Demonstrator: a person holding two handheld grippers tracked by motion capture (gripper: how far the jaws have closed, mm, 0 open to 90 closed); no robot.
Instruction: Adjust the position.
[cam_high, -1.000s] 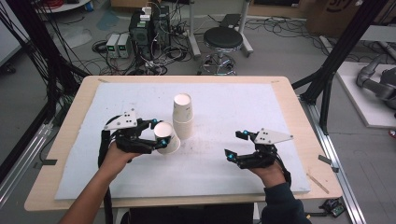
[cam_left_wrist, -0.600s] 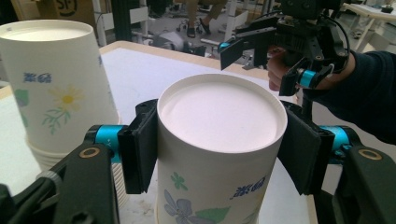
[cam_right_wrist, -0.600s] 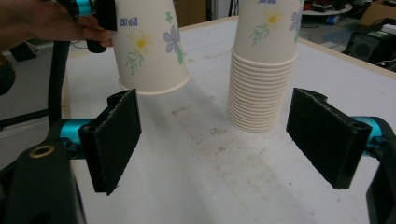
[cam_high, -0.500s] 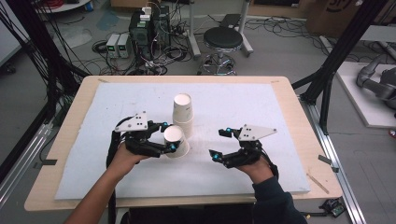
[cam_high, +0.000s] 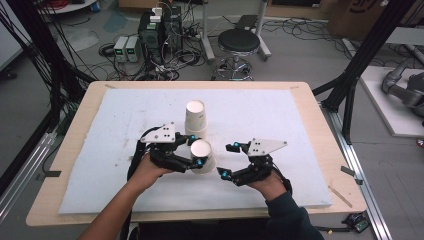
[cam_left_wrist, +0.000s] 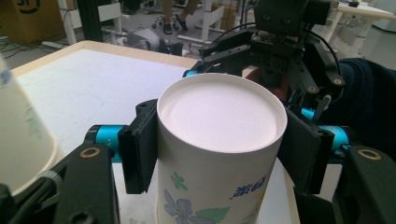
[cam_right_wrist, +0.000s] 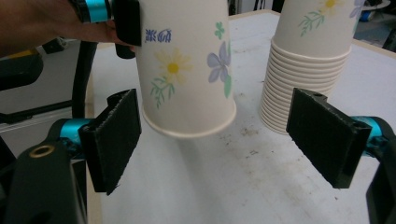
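Cup (cam_high: 201, 155), upside down, sits clamped between your left claw's (cam_high: 192, 152) pads, lifted off the bench mid-mat, just before the stack (cam_high: 195, 119). Your right claw (cam_high: 231, 160) stands wide open beside it, touching nothing.

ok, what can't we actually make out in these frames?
- Held cup: in the left gripper view its lower half is cut off by the bottom edge; its inside faces down.
- Cup stack: in the right gripper view the top edge cuts it off, so no count.
- Left claw: in the high view its pads are hidden behind the cup.
- Blue print on the cup: too small to read.
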